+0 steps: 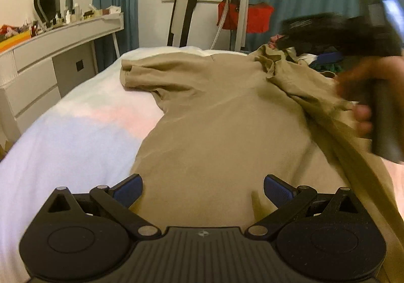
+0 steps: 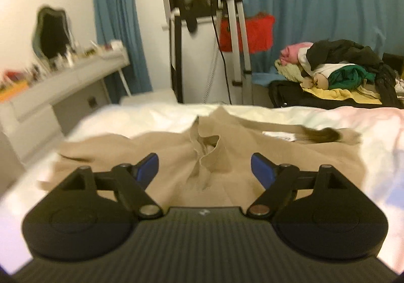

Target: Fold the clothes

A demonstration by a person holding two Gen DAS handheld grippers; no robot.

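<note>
A tan short-sleeved shirt (image 1: 214, 111) lies spread on the white bed (image 1: 75, 131). Its left sleeve lies flat, and its right side is turned in over the body in a long fold. My left gripper (image 1: 203, 188) hovers open over the shirt's near part, with nothing between its blue pads. At the right edge of the left wrist view, a hand (image 1: 358, 96) holds the blurred right gripper above the folded side. In the right wrist view my right gripper (image 2: 204, 168) is open over the shirt (image 2: 240, 151). A bunched ridge of fabric lies just ahead of it, untouched.
A white dresser (image 1: 38, 68) with a mirror and small bottles stands left of the bed. A pile of mixed clothes (image 2: 341, 66) sits beyond the bed's far right corner. A metal stand (image 2: 234, 30), a red cloth and blue curtains are behind.
</note>
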